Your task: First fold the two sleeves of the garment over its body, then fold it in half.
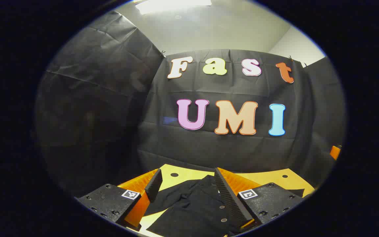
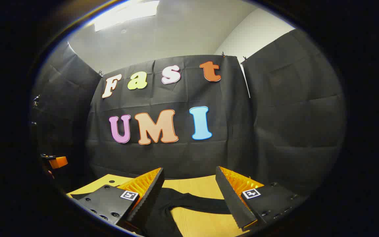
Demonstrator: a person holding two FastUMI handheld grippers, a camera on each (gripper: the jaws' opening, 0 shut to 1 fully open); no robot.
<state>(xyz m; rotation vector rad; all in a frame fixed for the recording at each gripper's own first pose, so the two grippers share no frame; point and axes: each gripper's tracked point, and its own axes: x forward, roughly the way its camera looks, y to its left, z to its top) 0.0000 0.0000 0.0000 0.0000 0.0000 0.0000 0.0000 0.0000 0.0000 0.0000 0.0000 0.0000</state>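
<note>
The black button shirt [image 1: 192, 204] lies flat on the yellow desk [image 1: 183, 172]. The left tongs [image 1: 188, 194] hang open above its body, holding nothing. The right tongs [image 2: 189, 197] are also open, above one sleeve [image 2: 196, 204] stretched across the desk.

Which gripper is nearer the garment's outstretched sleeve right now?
Right. The right gripper hangs open just over the sleeve on the table; the left gripper is open over the buttoned body.

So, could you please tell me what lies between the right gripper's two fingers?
In the right gripper view, the open right gripper frames a dark sleeve lying flat across the wooden table, untouched by either finger.
</note>
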